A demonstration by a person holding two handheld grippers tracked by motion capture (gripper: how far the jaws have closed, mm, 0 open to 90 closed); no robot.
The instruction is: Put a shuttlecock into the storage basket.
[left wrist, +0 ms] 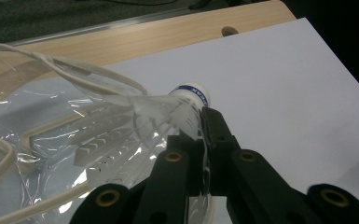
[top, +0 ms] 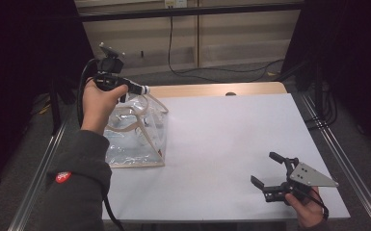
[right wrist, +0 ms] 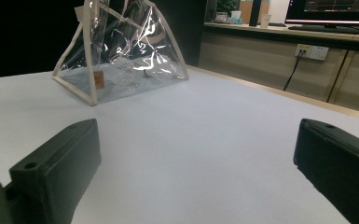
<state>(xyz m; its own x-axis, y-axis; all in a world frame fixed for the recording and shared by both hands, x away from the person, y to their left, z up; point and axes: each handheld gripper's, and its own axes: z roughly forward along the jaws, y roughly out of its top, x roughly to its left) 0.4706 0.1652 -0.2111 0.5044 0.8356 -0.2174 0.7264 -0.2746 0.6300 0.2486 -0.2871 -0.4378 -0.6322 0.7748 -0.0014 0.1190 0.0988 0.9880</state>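
A white shuttlecock [left wrist: 168, 112] with a blue-banded cork is pinched by its feather skirt in my left gripper [left wrist: 200, 126], which is shut on it. In the high view that gripper [top: 134, 88] hangs above the top opening of a clear plastic bag [top: 135, 134] with cream trim and handles, at the table's left. The cork points right. The bag [right wrist: 121, 60] stands upright, with something white and feathery [right wrist: 126, 70] lying inside. My right gripper [top: 264, 167] rests low at the table's front right, open, with nothing between its jaws [right wrist: 198, 158].
The white tabletop [top: 221, 144] stretches between the bag and the right gripper. A wooden strip [top: 212, 89] runs along its far edge. Metal rails flank both sides. A cable [top: 183, 67] lies on the floor beyond, under a wall socket [right wrist: 312, 51].
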